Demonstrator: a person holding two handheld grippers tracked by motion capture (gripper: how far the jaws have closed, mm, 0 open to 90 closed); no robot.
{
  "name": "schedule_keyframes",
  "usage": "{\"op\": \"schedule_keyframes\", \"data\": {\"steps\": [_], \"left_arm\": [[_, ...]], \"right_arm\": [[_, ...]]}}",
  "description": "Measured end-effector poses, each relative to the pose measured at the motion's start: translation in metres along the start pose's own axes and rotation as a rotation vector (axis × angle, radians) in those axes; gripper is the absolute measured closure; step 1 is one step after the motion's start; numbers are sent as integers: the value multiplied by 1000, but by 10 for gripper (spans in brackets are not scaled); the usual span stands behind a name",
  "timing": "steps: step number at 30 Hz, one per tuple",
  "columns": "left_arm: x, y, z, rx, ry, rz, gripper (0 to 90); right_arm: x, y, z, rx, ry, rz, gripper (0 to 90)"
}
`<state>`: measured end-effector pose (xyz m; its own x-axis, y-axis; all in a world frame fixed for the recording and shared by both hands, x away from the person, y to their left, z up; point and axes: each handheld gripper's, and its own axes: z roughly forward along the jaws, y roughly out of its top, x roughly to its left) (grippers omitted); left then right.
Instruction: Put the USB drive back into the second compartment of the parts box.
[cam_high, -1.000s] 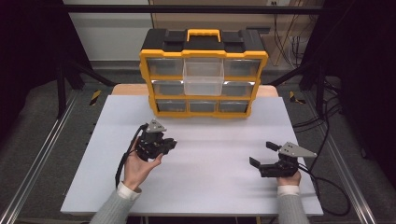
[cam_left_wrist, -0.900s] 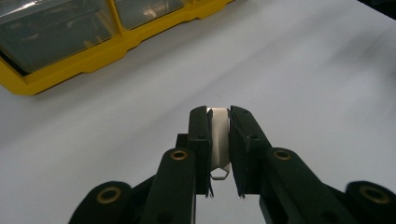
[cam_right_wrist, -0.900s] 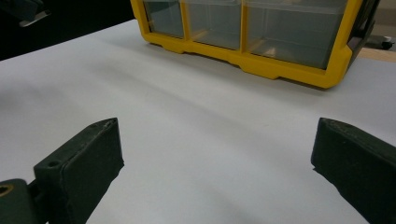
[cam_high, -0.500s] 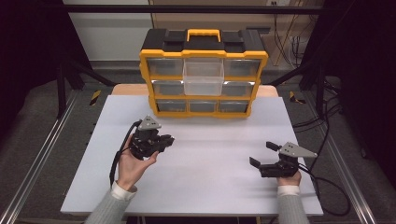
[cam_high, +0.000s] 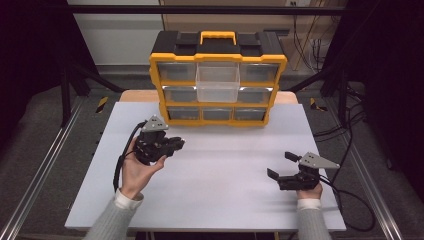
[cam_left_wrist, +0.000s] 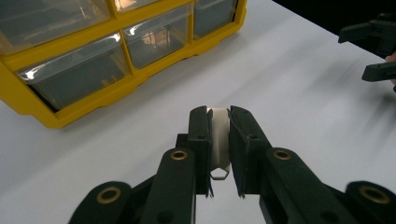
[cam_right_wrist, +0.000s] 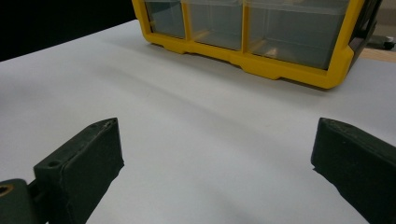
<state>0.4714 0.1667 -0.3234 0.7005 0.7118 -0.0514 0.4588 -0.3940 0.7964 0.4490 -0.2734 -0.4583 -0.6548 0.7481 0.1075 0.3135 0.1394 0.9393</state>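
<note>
On the left side of the white table, the left gripper is hovering, its jaws squeezing a small, flat, pale metal piece held on edge between them. Only a narrow strip of that piece is being pinched, so it is probably at risk of slipping or twisting out if the hand tilts or speeds up. Ahead, the yellow organizer is sitting at the table's far edge with one clear middle drawer pulled out; a slightly misjudged approach risks catching the piece on the drawer's rim. Over on the right, the right gripper is resting low near the table, jaws spread wide and holding nothing.
</note>
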Motion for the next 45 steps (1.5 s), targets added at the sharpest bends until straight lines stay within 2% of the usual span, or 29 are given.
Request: {"op": "schedule_keyframes", "data": {"steps": [28, 34, 45], "left_arm": [[2, 37, -16, -34, -7, 27, 793], [4, 44, -18, -43, -15, 22, 793], [1, 62, -30, -67, -9, 37, 793]], "right_arm": [[0, 0, 0, 0, -3, 2, 25], [0, 0, 0, -2, -2, 3, 24], [0, 0, 0, 1, -3, 1, 24]]}}
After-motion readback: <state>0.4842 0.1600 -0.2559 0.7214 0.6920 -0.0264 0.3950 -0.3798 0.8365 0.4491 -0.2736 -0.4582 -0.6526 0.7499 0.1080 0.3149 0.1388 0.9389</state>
